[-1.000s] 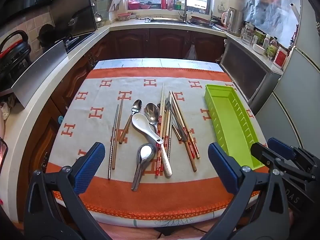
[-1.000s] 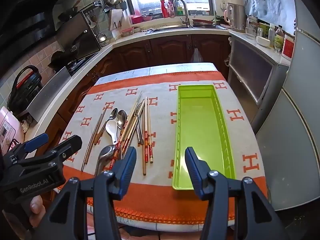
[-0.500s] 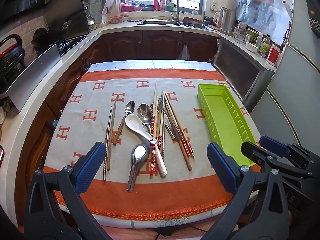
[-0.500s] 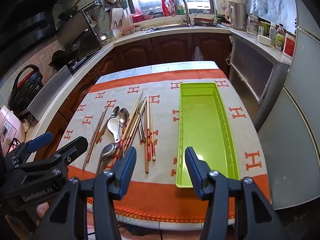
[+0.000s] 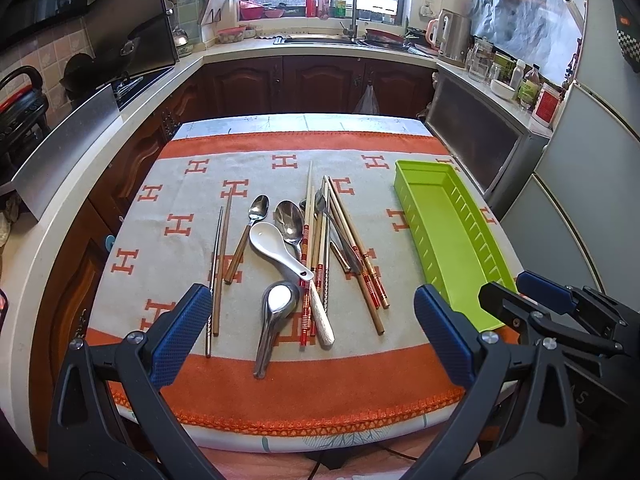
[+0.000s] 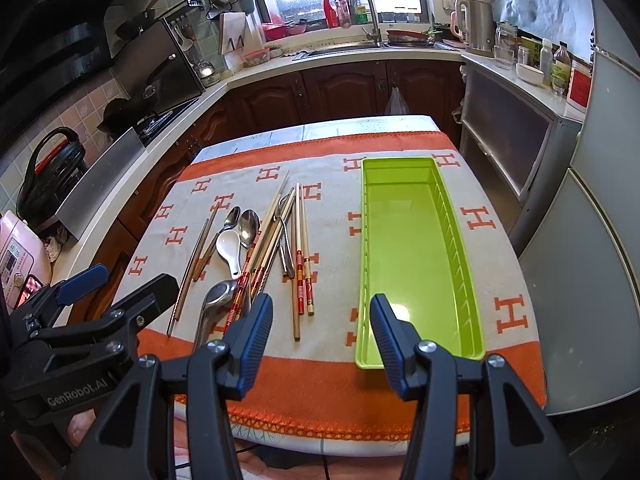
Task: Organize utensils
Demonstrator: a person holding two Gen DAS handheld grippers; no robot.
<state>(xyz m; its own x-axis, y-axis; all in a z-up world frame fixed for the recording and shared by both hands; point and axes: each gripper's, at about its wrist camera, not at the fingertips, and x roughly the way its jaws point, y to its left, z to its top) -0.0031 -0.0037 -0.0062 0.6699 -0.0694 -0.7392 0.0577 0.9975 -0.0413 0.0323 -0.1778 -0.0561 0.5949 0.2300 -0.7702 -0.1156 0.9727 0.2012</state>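
A heap of utensils lies mid-table: a white ceramic spoon [image 5: 276, 249] [image 6: 229, 251], several metal spoons [image 5: 289, 220] [image 6: 249, 225], red-banded chopsticks [image 5: 305, 264] [image 6: 300, 276] and plain wooden chopsticks [image 5: 224, 248]. An empty lime-green tray [image 5: 448, 236] [image 6: 416, 248] lies lengthwise to their right. My left gripper [image 5: 312, 328] hangs open over the table's near edge, in front of the heap. Open as well, my right gripper [image 6: 320, 332] hovers between the heap and the tray's near end. Neither holds anything.
An orange and grey patterned cloth [image 5: 256, 376] covers the table. Kitchen counters ring it, with a sink [image 5: 320, 40] at the back, a stove [image 5: 132, 80] at left, and a kettle [image 5: 456, 38] and jars at right. A grey fridge [image 6: 600, 240] stands close on the right.
Both grippers have drawn back slightly toward the near edge and risen, so more of the orange border shows. Nothing on the table has moved.
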